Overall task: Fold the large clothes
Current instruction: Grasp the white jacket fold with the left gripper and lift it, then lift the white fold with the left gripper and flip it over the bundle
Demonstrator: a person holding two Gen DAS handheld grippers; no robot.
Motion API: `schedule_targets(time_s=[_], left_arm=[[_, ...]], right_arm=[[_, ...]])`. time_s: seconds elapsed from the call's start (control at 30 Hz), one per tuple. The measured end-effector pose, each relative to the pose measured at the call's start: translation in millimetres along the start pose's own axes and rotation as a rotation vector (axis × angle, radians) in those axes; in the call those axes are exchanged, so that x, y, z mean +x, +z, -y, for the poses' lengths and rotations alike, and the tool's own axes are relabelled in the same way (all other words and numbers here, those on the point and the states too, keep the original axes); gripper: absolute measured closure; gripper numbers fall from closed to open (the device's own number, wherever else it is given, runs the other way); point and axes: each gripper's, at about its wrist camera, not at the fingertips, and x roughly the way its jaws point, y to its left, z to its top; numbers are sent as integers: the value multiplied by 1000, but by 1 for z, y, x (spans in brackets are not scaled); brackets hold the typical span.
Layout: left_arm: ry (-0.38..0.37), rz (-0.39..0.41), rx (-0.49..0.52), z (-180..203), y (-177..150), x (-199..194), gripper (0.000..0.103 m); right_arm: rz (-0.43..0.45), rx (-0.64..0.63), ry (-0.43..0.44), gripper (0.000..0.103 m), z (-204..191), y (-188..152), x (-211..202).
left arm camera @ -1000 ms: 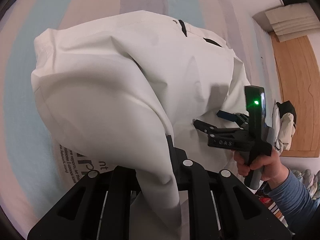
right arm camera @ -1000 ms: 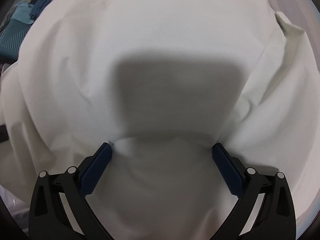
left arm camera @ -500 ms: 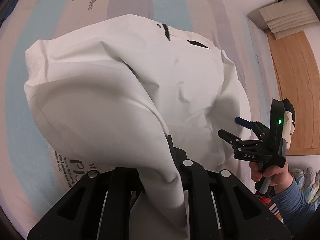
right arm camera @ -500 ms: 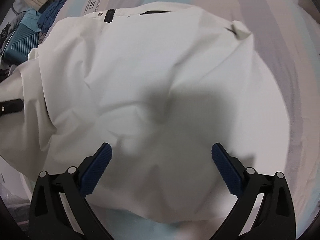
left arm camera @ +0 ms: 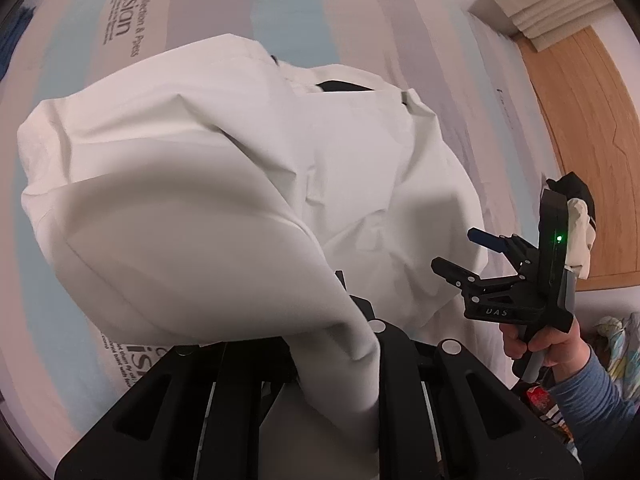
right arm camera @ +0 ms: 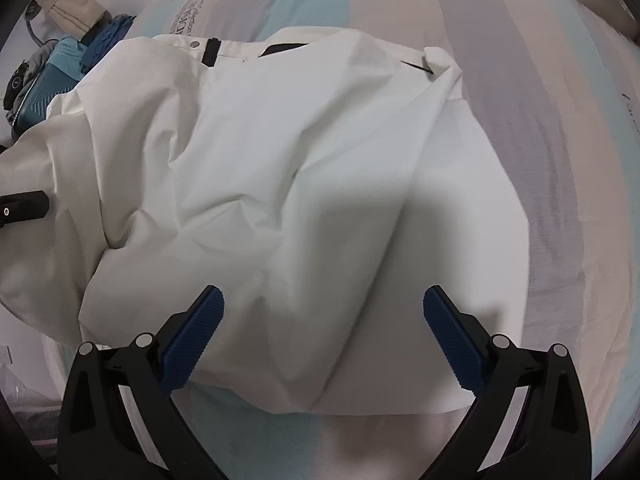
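Left wrist view first: my left gripper (left arm camera: pixel 340 344) is closed down to almost nothing on a bunched fold of the white garment (left arm camera: pixel 224 168), and the cloth rises out of the jaws as a thick rounded sleeve-like roll that hides the fingertips themselves. From that pinch the fabric runs up and away, lifted clear of the striped bedsheet (left arm camera: pixel 280 12) on the near side while the far part of the garment lies spread on the bed. Black tabs and a dark opening show along the garment's far edge. To the right, my right hand (left arm camera: pixel 548 348) in a blue sleeve (left arm camera: pixel 592 392) holds my right gripper (left arm camera: pixel 460 252), whose jaws stand wide apart above the garment's right edge, with nothing between them; a small green light glows on its body. Beyond it lie a wooden board (left arm camera: pixel 592 128) and a stack of pale foam pieces (left arm camera: pixel 548 8) in the far corner.

Seen from the right wrist, the two blue ribbed pads (right arm camera: pixel 192 340) are spread wide, hovering over the garment and not touching it. The white cloth fills the middle of that view, creased and heaped toward the left, with a flatter folded layer toward the right and near edge resting on the sheet. A black tab with a snap sits at the far edge. At the upper left, off the garment, a pile of teal and blue items (right arm camera: pixel 60 72) lies beside it.
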Motion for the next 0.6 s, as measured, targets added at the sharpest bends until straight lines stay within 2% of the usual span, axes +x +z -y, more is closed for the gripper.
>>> schedule_targets(time_s=[0.27,0.33,0.4,0.6], left_arm=[[73,-3,-4,33,8,7,91],[94,-1,-1,46,12,9,91],[104,6,2,58,13,11,91],[149,25,13,98,13,23,90]], right_arm=[[29,-29,5,8,31,-17,-25],[34,-25,10,8,39,-14,-35],[41,-20,10,8,32,6,-34],[49,-25,7,8,57,1,-49]])
